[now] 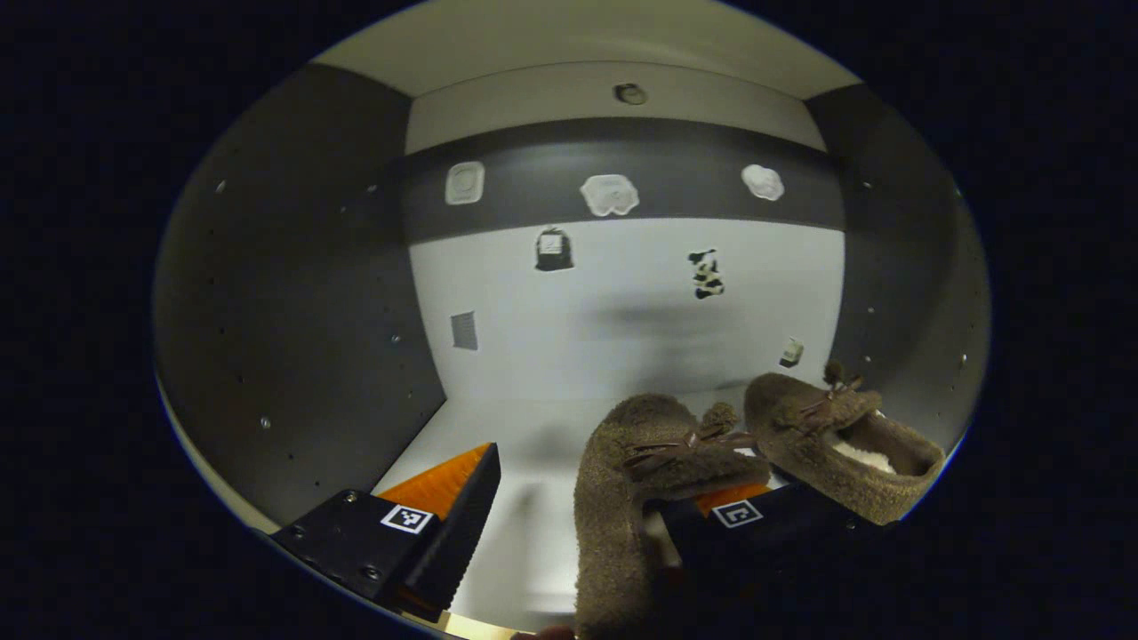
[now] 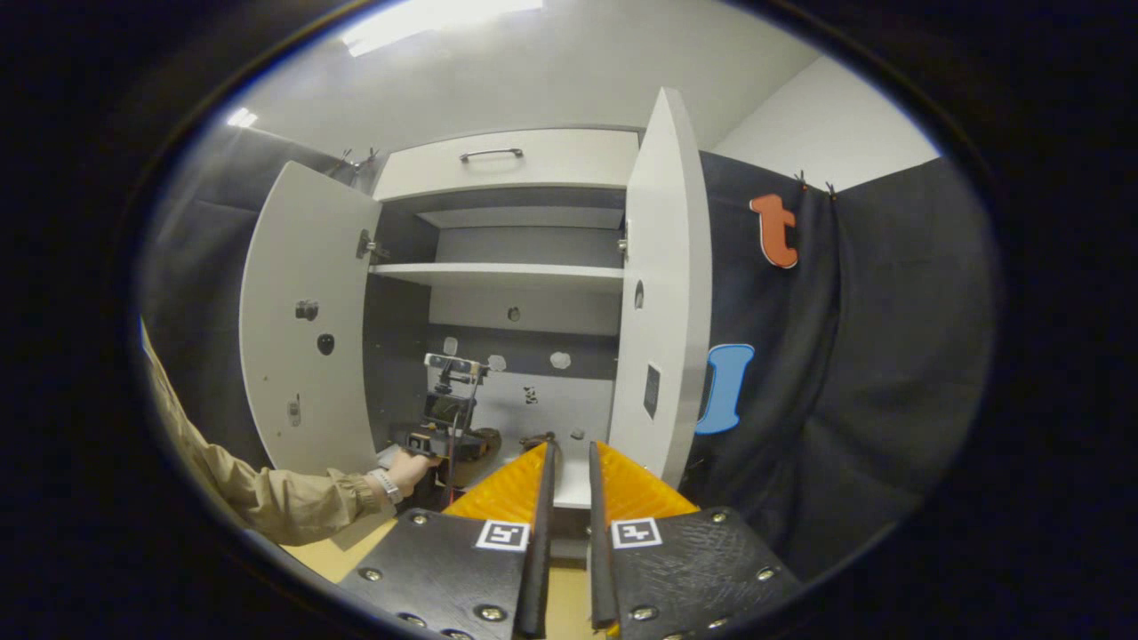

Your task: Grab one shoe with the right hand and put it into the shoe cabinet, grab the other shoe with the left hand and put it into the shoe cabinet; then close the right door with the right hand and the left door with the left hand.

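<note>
While its fingers (image 1: pixel 480 498) spread, the left gripper (image 1: pixel 587 507) reaches inside the shoe cabinet (image 2: pixel 498 169).

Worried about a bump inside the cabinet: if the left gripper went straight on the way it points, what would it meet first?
Probably the cabinet's back wall. The left gripper is open, one shoe hanging on a finger, the other shoe off to the side. Depth is unclear.

We're looking at a booth hung with black cloth (image 2: pixel 845 356), pinned up at the top with clips. Above it we see a pale wall (image 2: pixel 827 133) and a white ceiling (image 2: pixel 533 71), where a bright light strip (image 2: pixel 436 16) glares near the upper edge. Low down there's a tan patch of floor (image 2: pixel 342 556), possibly wood; we can't be sure.
</note>
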The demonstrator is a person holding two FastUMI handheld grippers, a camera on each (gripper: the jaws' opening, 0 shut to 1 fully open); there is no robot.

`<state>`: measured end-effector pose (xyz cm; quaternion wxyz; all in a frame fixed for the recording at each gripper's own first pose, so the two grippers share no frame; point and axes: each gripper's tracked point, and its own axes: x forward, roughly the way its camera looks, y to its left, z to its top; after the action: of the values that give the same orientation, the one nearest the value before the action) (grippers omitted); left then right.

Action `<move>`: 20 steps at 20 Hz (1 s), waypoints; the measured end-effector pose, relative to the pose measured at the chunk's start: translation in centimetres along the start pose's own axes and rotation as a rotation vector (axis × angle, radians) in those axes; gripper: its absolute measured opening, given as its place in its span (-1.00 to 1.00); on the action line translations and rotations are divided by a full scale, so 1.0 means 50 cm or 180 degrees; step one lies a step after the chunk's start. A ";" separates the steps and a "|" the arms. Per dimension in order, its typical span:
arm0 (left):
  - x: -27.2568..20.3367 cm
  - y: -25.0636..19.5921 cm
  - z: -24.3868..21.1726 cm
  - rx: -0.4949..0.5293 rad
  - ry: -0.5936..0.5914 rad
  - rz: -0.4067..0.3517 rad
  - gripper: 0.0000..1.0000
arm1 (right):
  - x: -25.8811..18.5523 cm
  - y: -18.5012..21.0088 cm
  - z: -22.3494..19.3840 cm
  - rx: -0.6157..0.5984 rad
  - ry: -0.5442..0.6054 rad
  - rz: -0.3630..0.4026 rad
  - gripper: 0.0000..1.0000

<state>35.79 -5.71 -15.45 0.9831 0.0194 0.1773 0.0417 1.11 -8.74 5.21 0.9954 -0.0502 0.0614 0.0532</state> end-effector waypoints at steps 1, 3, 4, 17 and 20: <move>-0.003 0.008 -0.001 -0.0025 0.0007 0.0017 0.96 | -0.008 -0.006 -0.002 0.0006 0.0004 -0.0015 -0.62; -0.016 0.022 0.003 -0.0044 -0.0006 0.0034 0.97 | -0.022 -0.020 -0.004 0.0034 0.0013 -0.0052 -0.62; -0.025 0.027 0.011 -0.0059 -0.0046 0.0036 0.97 | -0.032 -0.027 -0.006 0.0049 0.0013 -0.0070 -0.62; -0.063 0.052 0.101 0.0267 -0.0341 0.0121 0.95 | -0.100 -0.080 -0.023 0.0199 0.0032 -0.0019 -0.62; -0.033 0.044 0.089 0.0330 -0.0267 0.0112 0.96 | -0.108 -0.094 -0.034 0.0187 0.0103 -0.0077 -0.62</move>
<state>35.65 -3.80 -10.60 0.9864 0.0751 0.1375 0.0489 -3.89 -14.10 4.65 0.9959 -0.0225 0.0783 0.0385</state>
